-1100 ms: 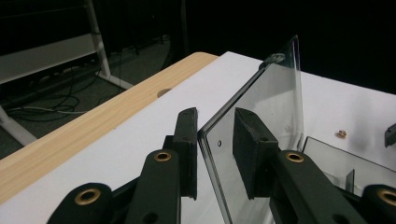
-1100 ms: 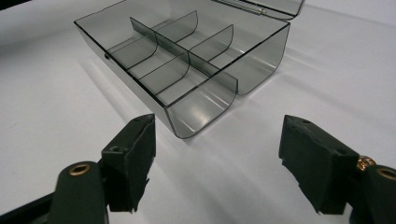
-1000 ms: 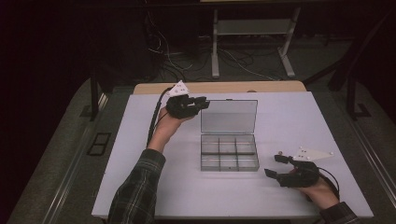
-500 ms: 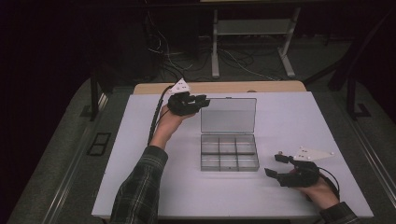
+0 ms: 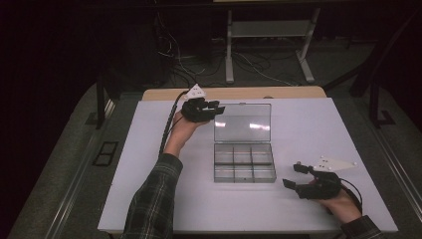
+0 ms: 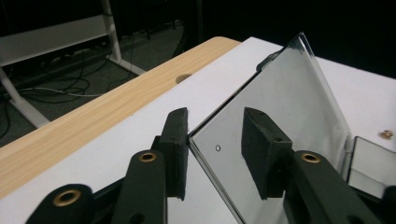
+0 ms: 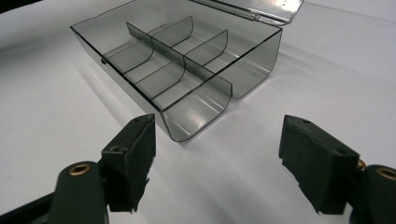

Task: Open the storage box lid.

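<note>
Now the clear plastic box [image 5: 244, 164] lies in the middle of the white table [image 5: 149, 164], with its six compartments open to the top, and its lid [image 5: 242, 123] is swung back on the far side, away from the person. At the left far corner of this lid is the left gripper [image 5: 217, 106], seen from above. In the left gripper view the edge of the lid [image 6: 280, 116] passes between the two black jaws; the left pad [image 6: 176, 140] is touching or almost touching this edge, while the other pad [image 6: 259, 144] stands apart from the lid surface, so the jaws are apart and do not press on it. They have just been opening, with the lid between them. The right gripper [image 5: 291, 175] rests on the table just beside the near right corner of the box. In the right gripper view its jaws are wide apart with nothing between them, and the corner of the box [image 7: 196, 114] lies in front of them, near but not touching. Behind the white table a wooden board [image 6: 93, 116] is visible.
</note>
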`<action>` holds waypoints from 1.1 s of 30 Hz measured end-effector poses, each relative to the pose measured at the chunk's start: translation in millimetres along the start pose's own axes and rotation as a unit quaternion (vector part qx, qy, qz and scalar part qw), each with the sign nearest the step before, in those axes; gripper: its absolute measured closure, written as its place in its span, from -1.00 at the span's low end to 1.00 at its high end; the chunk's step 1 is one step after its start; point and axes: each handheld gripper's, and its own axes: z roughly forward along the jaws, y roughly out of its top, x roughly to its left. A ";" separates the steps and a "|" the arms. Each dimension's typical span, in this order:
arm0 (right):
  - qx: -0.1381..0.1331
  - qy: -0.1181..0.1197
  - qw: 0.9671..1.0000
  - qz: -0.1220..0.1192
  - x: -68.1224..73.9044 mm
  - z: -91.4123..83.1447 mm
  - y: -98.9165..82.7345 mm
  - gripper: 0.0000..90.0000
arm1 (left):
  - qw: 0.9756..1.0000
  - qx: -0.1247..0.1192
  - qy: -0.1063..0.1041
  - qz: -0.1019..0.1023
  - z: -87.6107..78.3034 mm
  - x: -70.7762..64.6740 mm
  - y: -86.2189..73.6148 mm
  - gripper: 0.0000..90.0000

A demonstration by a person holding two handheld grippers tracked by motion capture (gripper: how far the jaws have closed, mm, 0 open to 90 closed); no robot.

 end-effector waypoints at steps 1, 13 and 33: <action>-0.001 -0.001 1.000 -0.001 -0.3 0.1 0.0 -0.40 | 1.000 0.001 0.002 0.000 1.4 0.1 -0.6 0.32; 0.001 0.000 1.000 0.000 -0.1 0.4 -0.2 -0.40 | 1.000 0.009 0.007 -0.004 10.6 4.8 -6.3 0.21; 0.000 0.002 1.000 0.000 -1.2 0.1 -0.3 -0.40 | 0.999 0.027 0.007 -0.020 28.9 10.0 -20.6 -0.08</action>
